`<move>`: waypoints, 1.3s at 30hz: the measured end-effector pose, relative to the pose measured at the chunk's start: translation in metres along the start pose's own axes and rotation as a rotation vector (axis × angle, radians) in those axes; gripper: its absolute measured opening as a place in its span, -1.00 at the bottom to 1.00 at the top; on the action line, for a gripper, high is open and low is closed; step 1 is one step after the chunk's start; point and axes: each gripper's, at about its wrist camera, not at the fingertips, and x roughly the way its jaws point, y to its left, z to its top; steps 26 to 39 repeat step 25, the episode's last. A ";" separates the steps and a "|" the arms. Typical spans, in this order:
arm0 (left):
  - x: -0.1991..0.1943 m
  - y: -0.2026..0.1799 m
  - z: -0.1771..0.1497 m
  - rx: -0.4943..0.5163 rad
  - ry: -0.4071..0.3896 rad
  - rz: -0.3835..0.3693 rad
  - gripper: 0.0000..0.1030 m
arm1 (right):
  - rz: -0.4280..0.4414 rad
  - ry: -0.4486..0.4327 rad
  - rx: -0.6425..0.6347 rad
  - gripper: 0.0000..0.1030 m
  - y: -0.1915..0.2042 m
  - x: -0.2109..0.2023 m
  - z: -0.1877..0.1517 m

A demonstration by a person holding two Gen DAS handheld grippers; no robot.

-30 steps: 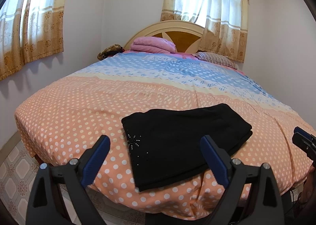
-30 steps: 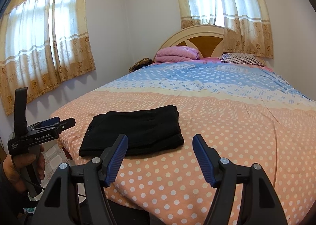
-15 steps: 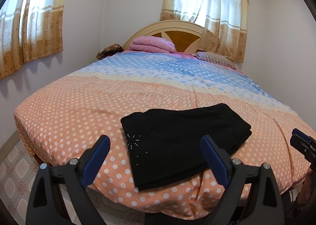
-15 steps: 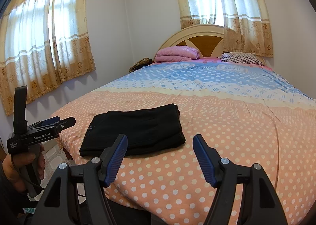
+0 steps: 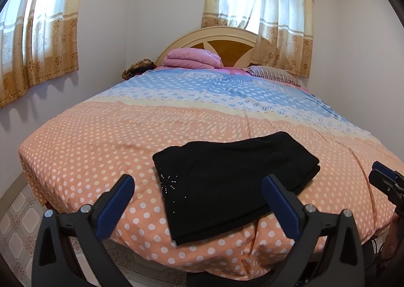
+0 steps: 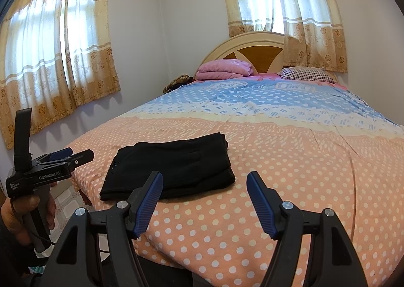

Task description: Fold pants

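Two hand-held grippers are in your hands at the foot of the bed, whose polka-dot cover runs from orange near you to blue toward the headboard. At the head of the bed, a folded pink blanket lies just in front of the headboard, and a striped pillow lies to its right.

Your black pants lie folded into a compact stack on the orange part of the bed, near its foot edge, with one corner reaching that edge. A small beaded starburst shows on the top layer, on the side toward the bed's left edge.

Your left hand-held gripper hovers off the foot of the bed, in line with the pants, its blue fingers spread wide and holding nothing. Your right hand-held gripper hovers off the same edge, to the right of the pants, its jaws likewise parted and empty.
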 end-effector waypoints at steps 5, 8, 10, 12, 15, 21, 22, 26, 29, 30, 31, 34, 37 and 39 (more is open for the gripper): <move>0.000 -0.002 0.001 0.000 0.006 -0.010 1.00 | -0.009 -0.007 -0.010 0.37 0.001 -0.001 0.000; -0.001 -0.005 0.001 0.008 0.011 -0.013 1.00 | -0.015 -0.012 -0.016 0.37 0.003 -0.002 -0.001; -0.001 -0.007 0.001 0.013 0.015 -0.014 1.00 | -0.015 -0.011 -0.020 0.37 0.004 -0.002 -0.001; 0.000 -0.007 0.001 0.013 0.021 -0.023 1.00 | -0.015 -0.006 -0.020 0.37 0.004 -0.001 -0.002; 0.001 -0.008 0.000 0.020 0.027 -0.016 1.00 | -0.015 0.002 -0.023 0.37 0.005 0.001 -0.003; 0.000 -0.012 -0.002 0.049 0.014 -0.014 1.00 | -0.016 0.006 -0.036 0.37 0.008 0.001 -0.005; -0.001 -0.012 -0.003 0.053 0.009 -0.014 1.00 | -0.016 0.007 -0.036 0.37 0.008 0.002 -0.005; 0.001 -0.012 -0.003 0.053 0.020 -0.032 1.00 | -0.017 0.006 -0.031 0.37 0.008 0.001 -0.005; 0.001 -0.012 -0.003 0.053 0.020 -0.032 1.00 | -0.017 0.006 -0.031 0.37 0.008 0.001 -0.005; 0.001 -0.012 -0.003 0.053 0.020 -0.032 1.00 | -0.017 0.006 -0.031 0.37 0.008 0.001 -0.005; 0.001 -0.012 -0.003 0.053 0.020 -0.032 1.00 | -0.017 0.006 -0.031 0.37 0.008 0.001 -0.005; 0.001 -0.012 -0.003 0.053 0.020 -0.032 1.00 | -0.017 0.006 -0.031 0.37 0.008 0.001 -0.005; 0.001 -0.012 -0.003 0.053 0.020 -0.032 1.00 | -0.017 0.006 -0.031 0.37 0.008 0.001 -0.005; 0.001 -0.012 -0.003 0.053 0.020 -0.032 1.00 | -0.017 0.006 -0.031 0.37 0.008 0.001 -0.005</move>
